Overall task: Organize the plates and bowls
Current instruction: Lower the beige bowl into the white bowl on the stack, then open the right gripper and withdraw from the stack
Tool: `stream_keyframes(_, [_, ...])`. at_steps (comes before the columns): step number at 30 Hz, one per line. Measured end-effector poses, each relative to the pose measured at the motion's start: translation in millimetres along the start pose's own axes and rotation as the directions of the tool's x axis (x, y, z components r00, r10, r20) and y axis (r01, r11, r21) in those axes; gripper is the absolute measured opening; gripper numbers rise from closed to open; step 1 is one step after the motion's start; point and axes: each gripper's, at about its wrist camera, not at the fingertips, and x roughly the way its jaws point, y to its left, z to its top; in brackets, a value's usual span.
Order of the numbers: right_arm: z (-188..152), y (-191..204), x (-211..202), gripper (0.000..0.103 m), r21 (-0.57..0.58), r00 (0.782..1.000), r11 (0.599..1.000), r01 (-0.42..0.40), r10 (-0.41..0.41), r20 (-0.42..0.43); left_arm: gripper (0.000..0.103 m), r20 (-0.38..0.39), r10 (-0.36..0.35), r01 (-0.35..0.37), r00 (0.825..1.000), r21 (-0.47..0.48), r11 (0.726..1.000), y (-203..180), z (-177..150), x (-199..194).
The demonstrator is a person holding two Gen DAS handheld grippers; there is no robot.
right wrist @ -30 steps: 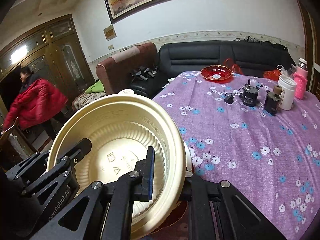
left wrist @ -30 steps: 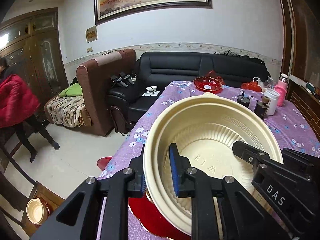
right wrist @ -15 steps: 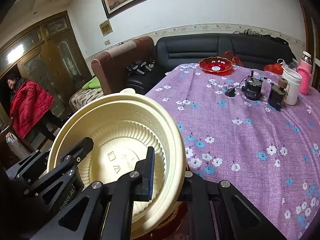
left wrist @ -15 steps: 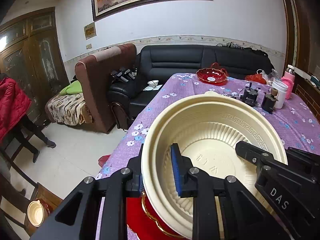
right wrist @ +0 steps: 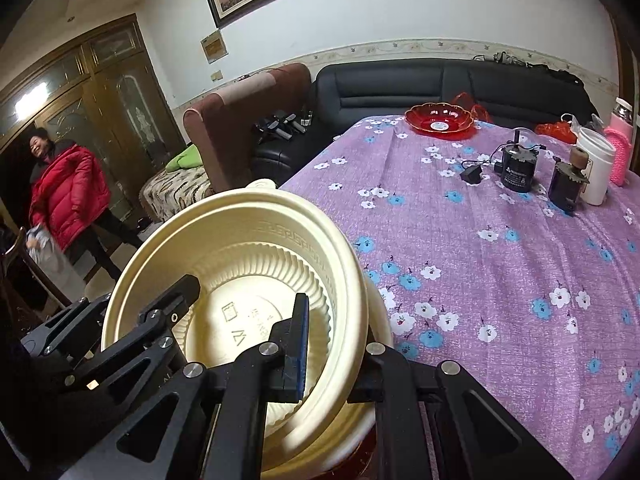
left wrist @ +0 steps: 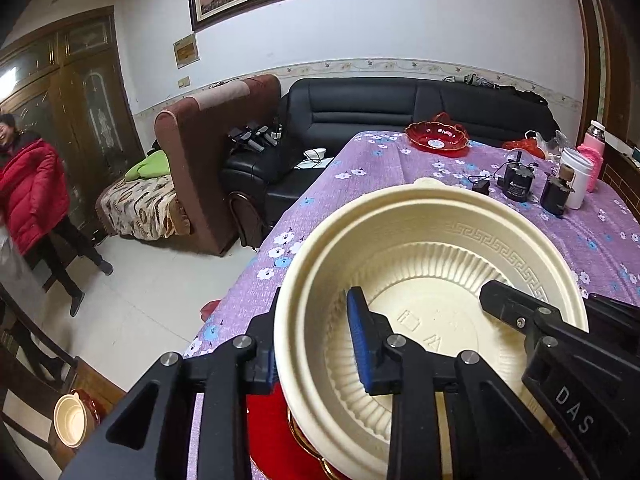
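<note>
I have the cream bowl (left wrist: 432, 320) pinched at both rims: left claw (left wrist: 316, 356) at its 9 o'clock, right claw (right wrist: 332, 352) at 3 o'clock. It hovers over a red plate (left wrist: 272, 432) on the worktop (right wrist: 500, 264). Next, I judge: lower it level, then release.

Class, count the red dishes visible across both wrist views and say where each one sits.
2: a red dish at the table's far end, and a red plate under the cream bowl. More may be hidden underneath.
</note>
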Motion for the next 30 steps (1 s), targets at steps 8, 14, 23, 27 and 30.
stream_keyframes(8, [-1, 4, 0, 0.014, -0.014, 1.0, 1.0, 0.012, -0.011, 0.023, 0.053, 0.008, 0.0, 0.0, 1.0, -0.03, 1.0, 4, 0, -2])
stream_keyframes(14, [1, 3, 0, 0.02, 0.001, 1.0, 1.0, 0.001, -0.001, 0.031, 0.061, 0.024, -0.007, 0.009, 1.0, -0.077, 0.997, 16, 2, -11])
stream_keyframes(23, [7, 10, -15, 0.061, -0.027, 0.995, 0.999, 0.024, -0.021, 0.1, 0.072, 0.049, -0.01, 0.017, 0.999, -0.147, 0.989, 35, 0, -31])
stream_keyframes(27, [10, 9, -30, 0.062, -0.028, 0.99, 0.999, 0.041, -0.037, 0.139, 0.073, 0.08, -0.005, 0.017, 0.997, -0.157, 0.988, 37, -2, -49])
stream_keyframes(30, [9, 8, -45, 0.062, -0.024, 0.985, 0.999, 0.048, -0.044, 0.166, 0.077, 0.108, -0.003, 0.02, 0.994, -0.157, 0.987, 34, -6, -66])
